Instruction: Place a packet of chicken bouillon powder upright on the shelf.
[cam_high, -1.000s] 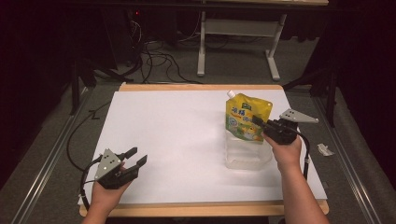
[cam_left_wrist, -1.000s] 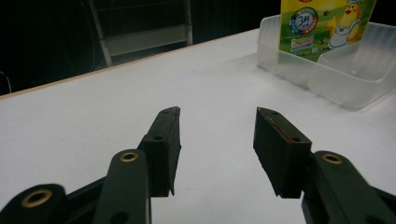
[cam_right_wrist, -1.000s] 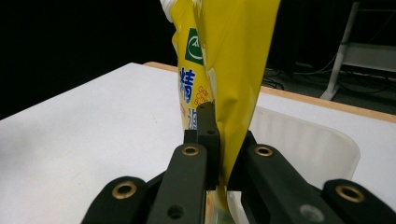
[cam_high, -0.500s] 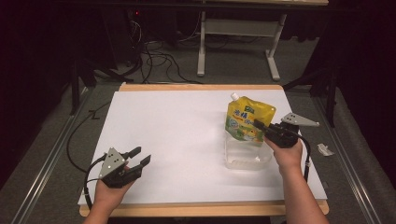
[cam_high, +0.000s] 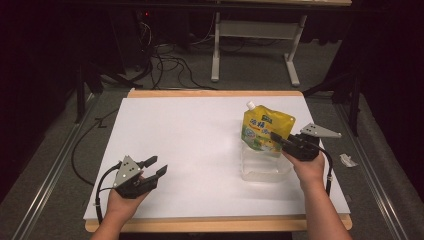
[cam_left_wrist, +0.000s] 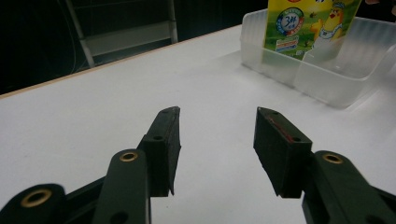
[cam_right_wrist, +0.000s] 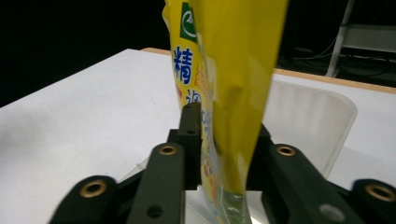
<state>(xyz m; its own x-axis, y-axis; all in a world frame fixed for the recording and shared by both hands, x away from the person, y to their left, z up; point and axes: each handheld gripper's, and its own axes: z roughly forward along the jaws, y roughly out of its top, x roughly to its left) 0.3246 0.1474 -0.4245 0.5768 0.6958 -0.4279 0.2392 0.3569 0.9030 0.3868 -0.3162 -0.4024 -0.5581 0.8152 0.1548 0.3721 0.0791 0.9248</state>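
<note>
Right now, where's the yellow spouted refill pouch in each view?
High view: yellow spouted refill pouch right of centre, upright over the clear plastic tub, pinched by the right tongs.
Left gripper view: top right, in the tub.
Right gripper view: centre, between the jaws.
Shared landmark: the tub.

Yellow spouted pouch (cam_high: 266, 131) stands upright in the clear plastic tub (cam_high: 264, 169).

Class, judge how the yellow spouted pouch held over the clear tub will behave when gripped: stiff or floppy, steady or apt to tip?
The yellow pouch is probably soft: it creases where the right gripper pinches it. Tall and narrow above the clear tub, it may tip if released.
</note>
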